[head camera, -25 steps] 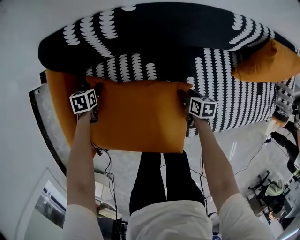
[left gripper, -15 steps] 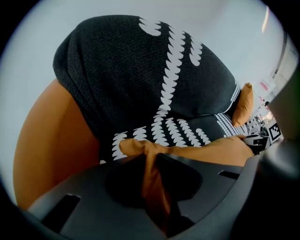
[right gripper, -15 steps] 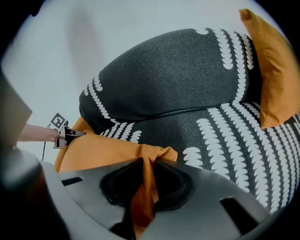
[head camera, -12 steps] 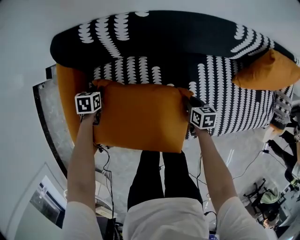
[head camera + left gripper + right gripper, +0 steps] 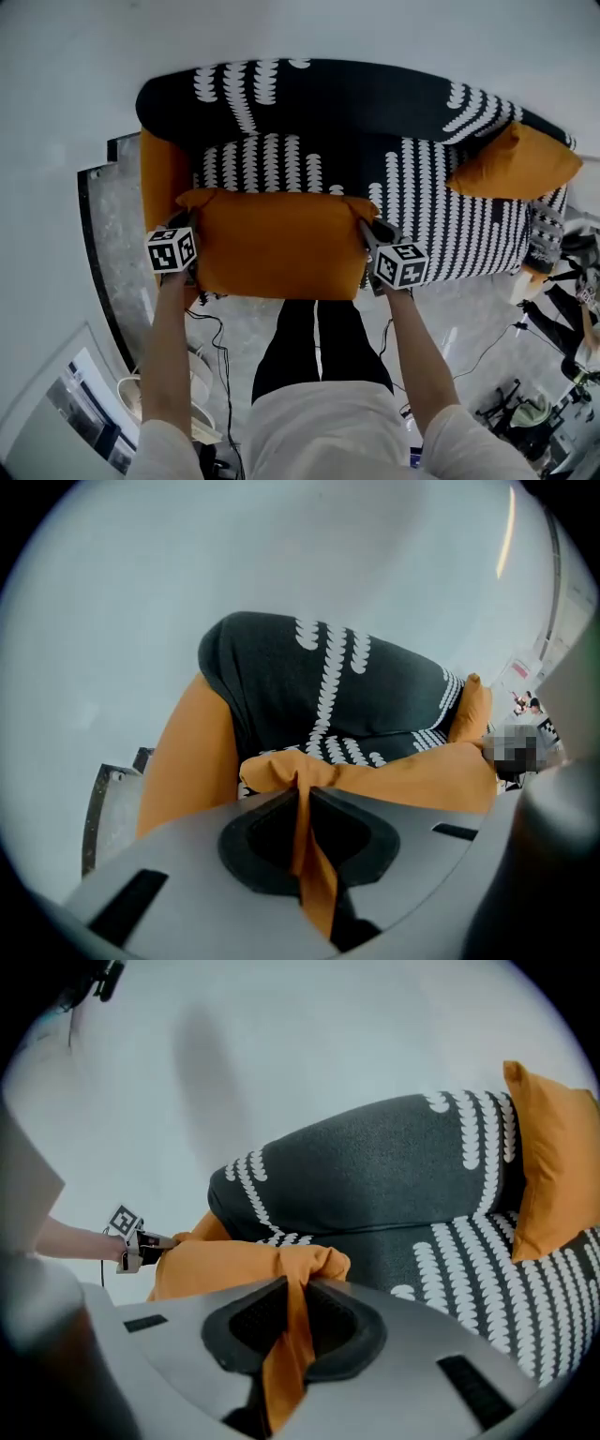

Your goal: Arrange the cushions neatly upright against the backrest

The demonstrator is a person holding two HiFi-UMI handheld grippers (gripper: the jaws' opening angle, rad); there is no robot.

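Observation:
A big orange cushion [image 5: 277, 244] hangs flat between my two grippers, over the front of the black sofa with white markings [image 5: 375, 103]. My left gripper [image 5: 190, 228] pinches its left top corner, and a fold of orange fabric [image 5: 302, 803] runs between the jaws. My right gripper [image 5: 367, 228] pinches the right top corner the same way, its jaws closed on orange cloth [image 5: 292, 1302]. Both pairs of jaws have just been closing on that fabric. A second orange cushion [image 5: 161, 178] stands at the sofa's left end. A third orange cushion [image 5: 514, 164] leans at the right end.
The sofa backs onto a pale wall. A dark-edged marble slab [image 5: 103, 244] lies left of the sofa. Cables [image 5: 211, 323] trail over the floor by the person's legs [image 5: 319, 347], and more gear [image 5: 553, 281] sits on the floor at the right.
Both grippers have risen with the big cushion, which has come up off the seat. The sofa looks smaller and farther off than before.

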